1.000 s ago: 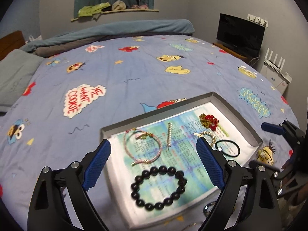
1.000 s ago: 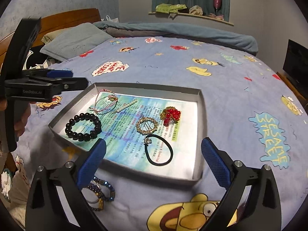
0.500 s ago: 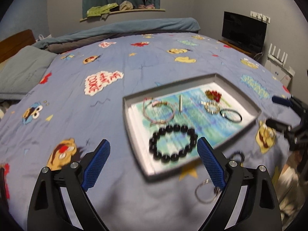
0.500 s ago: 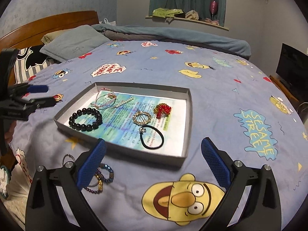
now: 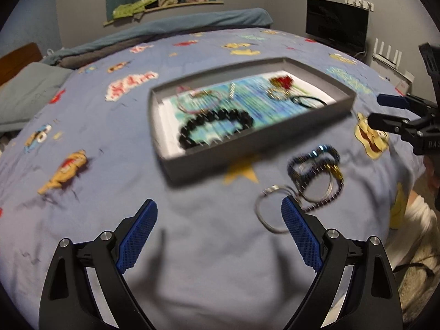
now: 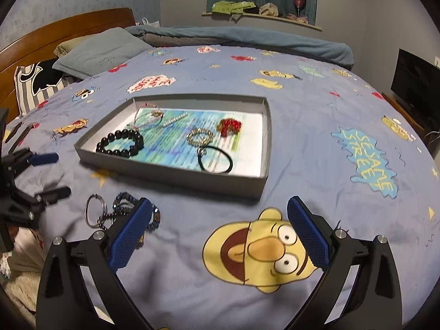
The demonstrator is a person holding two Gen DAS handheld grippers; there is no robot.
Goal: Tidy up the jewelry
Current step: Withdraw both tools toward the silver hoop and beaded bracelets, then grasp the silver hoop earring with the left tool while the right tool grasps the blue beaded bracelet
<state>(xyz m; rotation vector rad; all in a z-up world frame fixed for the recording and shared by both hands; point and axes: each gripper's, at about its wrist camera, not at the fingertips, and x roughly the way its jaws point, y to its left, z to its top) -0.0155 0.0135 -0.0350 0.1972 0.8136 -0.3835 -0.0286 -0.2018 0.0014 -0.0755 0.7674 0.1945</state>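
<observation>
Jewelry lies in two places: most of it inside a grey tray (image 6: 176, 177) at the centre of the right wrist frame, and a loose tangle of beaded bracelets (image 5: 316, 176) with a metal ring (image 6: 95, 214) on the blue bedspread (image 6: 316, 143), just outside the tray's near wall. In the tray a black bead bracelet (image 6: 120, 143) sits at the left end and a black hair tie (image 6: 216, 161) nearer the right, well apart. Open bedspread surrounds the tray on every side. The left gripper (image 5: 218, 236) hangs low over bare cloth, jaws spread wide and empty, its right finger (image 5: 301, 236) overlapping the ring. The right gripper (image 6: 220, 231) is likewise spread and empty, its left finger (image 6: 129, 236) covering part of the tangle. The tray's long axis runs left to right across the right wrist frame.
</observation>
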